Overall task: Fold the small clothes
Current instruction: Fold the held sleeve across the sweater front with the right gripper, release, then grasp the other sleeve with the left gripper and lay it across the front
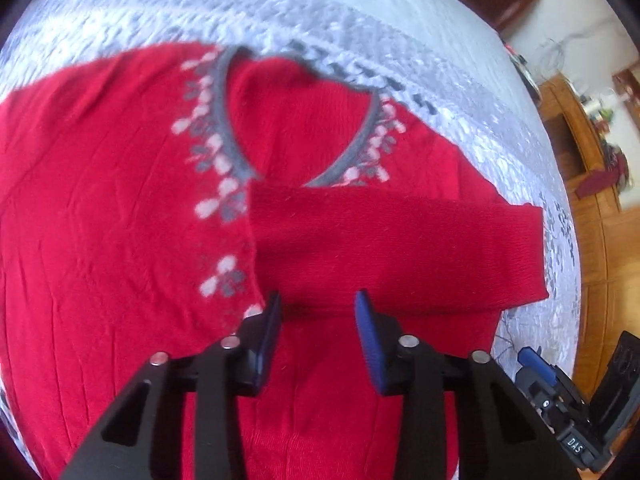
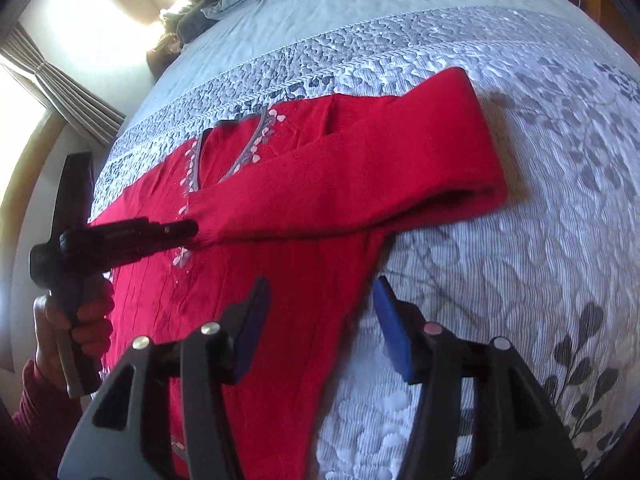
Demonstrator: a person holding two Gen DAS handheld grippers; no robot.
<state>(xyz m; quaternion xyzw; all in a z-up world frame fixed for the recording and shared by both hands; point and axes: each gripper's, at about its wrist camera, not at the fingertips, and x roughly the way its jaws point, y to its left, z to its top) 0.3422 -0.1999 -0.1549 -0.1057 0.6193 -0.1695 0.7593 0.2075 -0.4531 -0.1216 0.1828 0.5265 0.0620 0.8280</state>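
Red sweater lies flat, neck up-frame, filling the left and centre of the left wrist view; it sits on the quilted grey-and-white bedspread. One sleeve is already folded across the chest, cuff end near centre-left, fold bulge at right.

Left gripper, bottom centre of its view: jaws partly apart, blue pads standing over the lower edge of the folded sleeve. Nothing pinched that I can see; the fabric between them looks flat. In the right wrist view the same tool comes in from the left, tip at the sleeve cuff; contact can't be confirmed from there. A hand in a red cuff holds its grip.

Right gripper, bottom centre: jaws about half apart, empty, straddling the sweater's right side edge just below the armpit.

My read of the step: settle the sleeve, then fold the right side in.
- Keep the sleeve square to the body and press out the bulge at the right.
- Right jaws should take both layers at the side seam, not just the top knit.
- Knit is stretchy, so lift low and lay it rather than dragging.

Containers: none in view.
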